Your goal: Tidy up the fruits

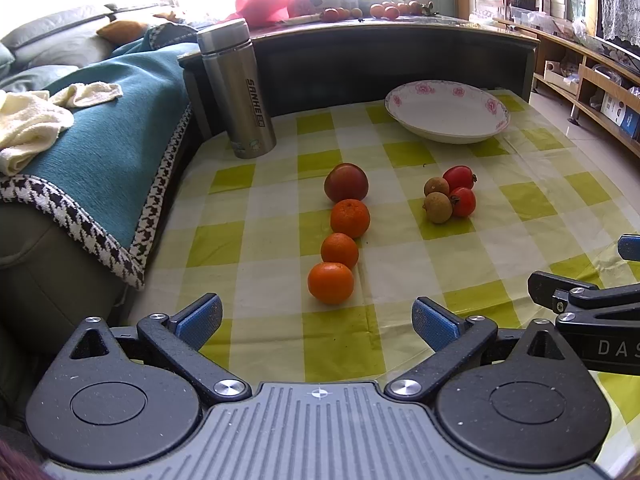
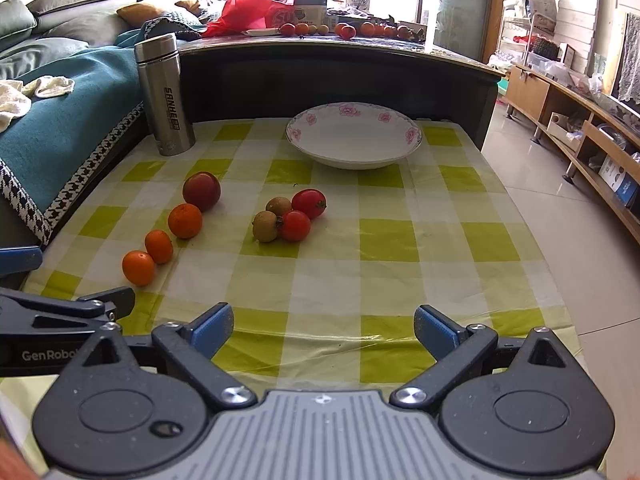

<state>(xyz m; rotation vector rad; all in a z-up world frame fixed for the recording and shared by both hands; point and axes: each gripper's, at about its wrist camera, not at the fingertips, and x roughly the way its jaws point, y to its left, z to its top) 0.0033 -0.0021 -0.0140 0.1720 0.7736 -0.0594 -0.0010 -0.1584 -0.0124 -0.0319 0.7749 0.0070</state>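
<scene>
On the green checked tablecloth [image 1: 280,200] [image 2: 400,240] lie three oranges in a row: a near one [image 1: 331,283] [image 2: 138,267], a middle one [image 1: 339,251] [image 2: 159,246] and a far one [image 1: 350,218] [image 2: 185,221]. A dark red apple [image 1: 346,182] [image 2: 201,191] sits beyond them. To the right cluster two red tomatoes [image 1: 460,177] [image 2: 308,203] and two brown longans [image 1: 438,208] [image 2: 265,226]. A white flowered plate [image 1: 447,111] [image 2: 353,135] stands empty at the back. My left gripper [image 1: 318,322] is open, just short of the near orange. My right gripper [image 2: 324,332] is open over bare cloth.
A steel flask [image 1: 236,88] [image 2: 165,94] stands upright at the back left. A sofa with a teal throw [image 1: 100,120] [image 2: 60,112] borders the left edge. A dark higher table [image 1: 380,52] [image 2: 320,76] rises behind the plate. Tiled floor [image 2: 560,208] lies to the right.
</scene>
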